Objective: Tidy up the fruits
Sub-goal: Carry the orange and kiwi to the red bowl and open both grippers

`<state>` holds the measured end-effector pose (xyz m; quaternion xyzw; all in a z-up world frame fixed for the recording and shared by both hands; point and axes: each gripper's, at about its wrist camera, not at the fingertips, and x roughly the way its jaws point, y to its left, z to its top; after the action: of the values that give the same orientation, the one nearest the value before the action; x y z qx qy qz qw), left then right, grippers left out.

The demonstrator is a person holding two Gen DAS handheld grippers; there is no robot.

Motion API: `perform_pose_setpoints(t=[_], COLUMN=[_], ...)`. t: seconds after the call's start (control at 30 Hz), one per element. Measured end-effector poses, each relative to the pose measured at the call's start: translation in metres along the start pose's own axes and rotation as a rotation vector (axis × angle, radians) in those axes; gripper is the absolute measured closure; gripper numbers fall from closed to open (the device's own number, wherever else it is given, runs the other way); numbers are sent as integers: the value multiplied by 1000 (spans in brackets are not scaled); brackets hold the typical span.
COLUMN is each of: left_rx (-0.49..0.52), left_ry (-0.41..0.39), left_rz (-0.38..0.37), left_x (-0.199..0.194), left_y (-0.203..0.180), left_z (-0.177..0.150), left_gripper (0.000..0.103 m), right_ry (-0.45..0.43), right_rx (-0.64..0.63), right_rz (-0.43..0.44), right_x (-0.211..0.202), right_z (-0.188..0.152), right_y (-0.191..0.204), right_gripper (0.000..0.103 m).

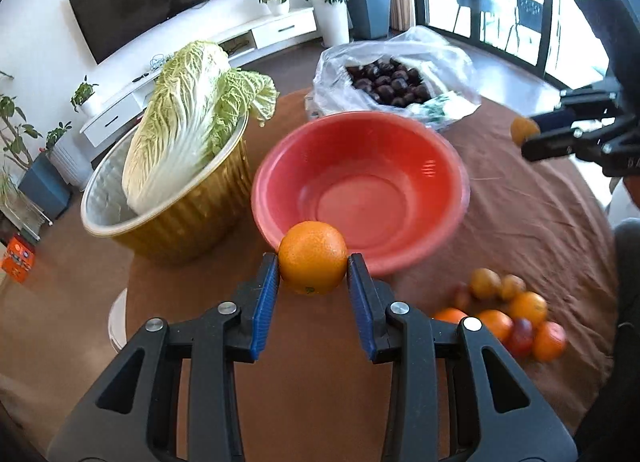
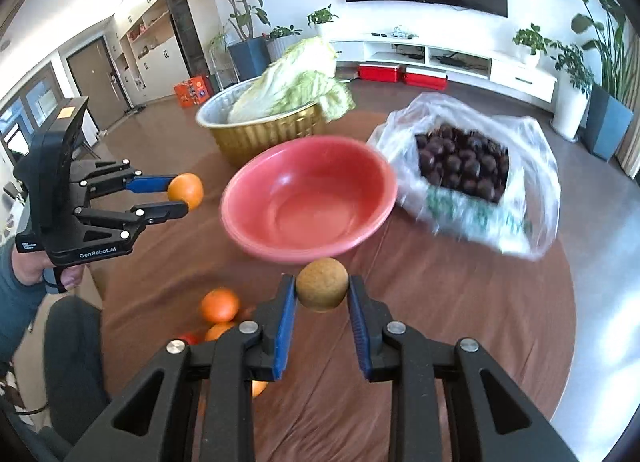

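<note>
My left gripper (image 1: 313, 268) is shut on an orange (image 1: 313, 258), held just above the near rim of the red bowl (image 1: 360, 190), which has nothing in it. From the right wrist view the same gripper (image 2: 176, 194) and its orange (image 2: 186, 190) hang left of the red bowl (image 2: 308, 202). My right gripper (image 2: 322, 290) is shut on a small brownish-green round fruit (image 2: 322, 284), near the bowl's front rim; in the left wrist view that gripper (image 1: 532, 134) shows at the right edge with its fruit (image 1: 524, 130). A pile of loose oranges and small red fruits (image 1: 508, 314) lies on the brown table.
A gold foil basin (image 1: 180, 218) holding a napa cabbage (image 1: 188, 118) stands left of the bowl. Behind the bowl sits a plastic bag with a box of dark round fruits (image 1: 388, 82). The round table's edge (image 1: 116, 318) curves at near left. A person's sleeve (image 2: 16, 294) shows.
</note>
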<state>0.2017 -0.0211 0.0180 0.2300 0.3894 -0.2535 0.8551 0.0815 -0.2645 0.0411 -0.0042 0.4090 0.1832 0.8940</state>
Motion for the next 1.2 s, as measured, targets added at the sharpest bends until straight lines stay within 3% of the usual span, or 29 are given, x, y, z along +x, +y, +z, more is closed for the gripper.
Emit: perform_pose_setpoints(t=[0.3, 0.5, 0.8, 0.93, 1.1, 1.2], left_rx=[95, 164, 156, 138, 133, 127], left_ry=[76, 104, 127, 126, 110, 74], left_rz=[11, 11, 25, 0, 6, 41], left_x=[68, 89, 109, 112, 99, 81], left_y=[2, -9, -12, -10, -10, -10], left_z=[30, 34, 42, 43, 40, 37], left_gripper=[70, 70, 69, 58, 53, 39], right_ry=[49, 92, 134, 139, 136, 122], right_rx=[-64, -136, -152, -148, -136, -133], right_rz=[-7, -12, -17, -22, -20, -30], right_x=[51, 77, 100, 103, 102, 90], right_z=[34, 44, 44, 46, 47, 45], right_y=[-18, -8, -7, -7, -8, -8], right_gripper=[74, 74, 75, 74, 72, 71])
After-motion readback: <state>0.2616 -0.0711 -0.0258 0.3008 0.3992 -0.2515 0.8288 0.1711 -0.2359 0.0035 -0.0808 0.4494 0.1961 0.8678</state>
